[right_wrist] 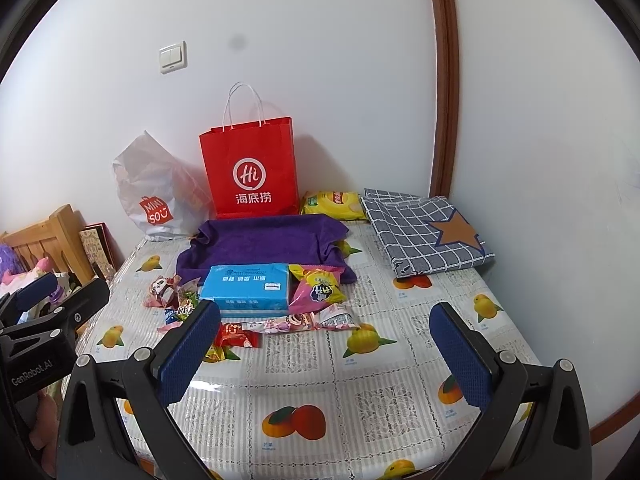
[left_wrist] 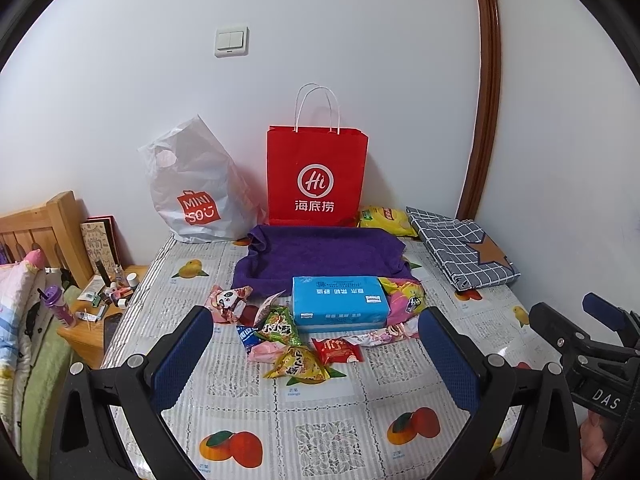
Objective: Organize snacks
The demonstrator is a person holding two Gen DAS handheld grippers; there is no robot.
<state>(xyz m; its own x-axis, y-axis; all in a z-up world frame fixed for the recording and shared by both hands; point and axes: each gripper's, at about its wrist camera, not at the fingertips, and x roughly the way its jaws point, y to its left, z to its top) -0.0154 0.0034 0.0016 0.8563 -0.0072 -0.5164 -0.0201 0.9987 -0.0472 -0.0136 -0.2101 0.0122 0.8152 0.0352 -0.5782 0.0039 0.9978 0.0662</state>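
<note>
In the left wrist view, the left gripper point(left_wrist: 316, 344) hangs released above the table point(left_wrist: 320, 412), jaws wide apart and holding nothing. Between them, farther back, lies a loose heap of small snack packets point(left_wrist: 294, 344): crinkled green, yellow, red and pink wrappers scattered in front of a blue tissue pack point(left_wrist: 338, 304) with white Chinese print. Behind sits a purple towel point(left_wrist: 320, 256), then a red paper bag point(left_wrist: 317, 176) marked "Hi" with Chinese characters, and a white plastic bag point(left_wrist: 196, 196) reading "MINISO". The right gripper point(left_wrist: 588, 332) shows at the right edge, marked "DAS"; whether it is released cannot be told.

In the right wrist view, the right gripper point(right_wrist: 324, 344) is likewise released and empty. A yellow chip bag point(right_wrist: 334, 203) lies beside a checked cloth point(right_wrist: 420, 232).
</note>
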